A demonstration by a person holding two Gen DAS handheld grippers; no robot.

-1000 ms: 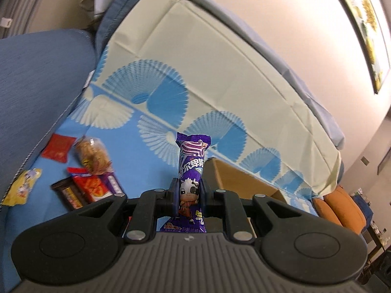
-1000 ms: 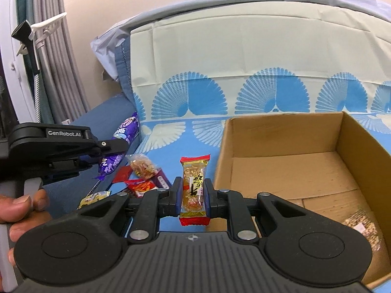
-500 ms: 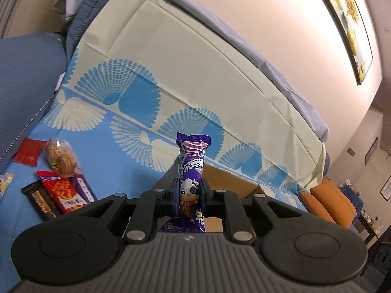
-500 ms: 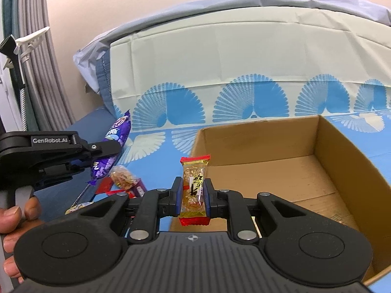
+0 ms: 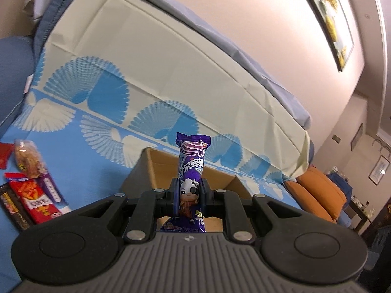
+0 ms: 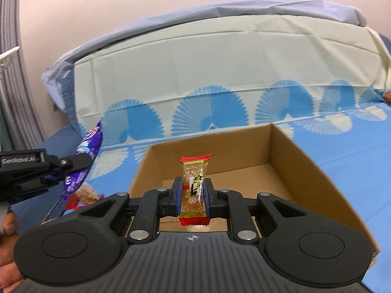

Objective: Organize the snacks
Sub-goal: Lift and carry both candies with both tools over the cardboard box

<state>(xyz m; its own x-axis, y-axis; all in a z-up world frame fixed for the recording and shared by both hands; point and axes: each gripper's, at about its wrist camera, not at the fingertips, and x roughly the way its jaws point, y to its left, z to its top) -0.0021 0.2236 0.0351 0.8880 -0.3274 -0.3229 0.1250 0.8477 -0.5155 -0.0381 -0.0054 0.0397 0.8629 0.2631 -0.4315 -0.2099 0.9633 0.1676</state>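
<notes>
My left gripper point(image 5: 189, 191) is shut on a purple cow-print snack packet point(image 5: 191, 161) that stands upright, just in front of the near left corner of the open cardboard box point(image 5: 156, 163). My right gripper point(image 6: 193, 190) is shut on a gold-and-red rice cracker packet point(image 6: 194, 180), held upright above the near wall of the box point(image 6: 300, 166). In the right wrist view the left gripper point(image 6: 73, 162) with the purple packet point(image 6: 88, 144) shows at the left edge. The box floor I can see is bare.
A pile of loose snacks point(image 5: 31, 188) lies on the blue fan-print cloth point(image 5: 97, 131) left of the box. A cream backrest cover point(image 6: 220, 78) rises behind. Orange cushions point(image 5: 317, 195) sit far right. A person's hand point(image 6: 7, 244) holds the left gripper's handle.
Both grippers have moved right toward the box with their packets. The box has slid toward the centre of both views, and the snack pile has drifted to the left edge.
</notes>
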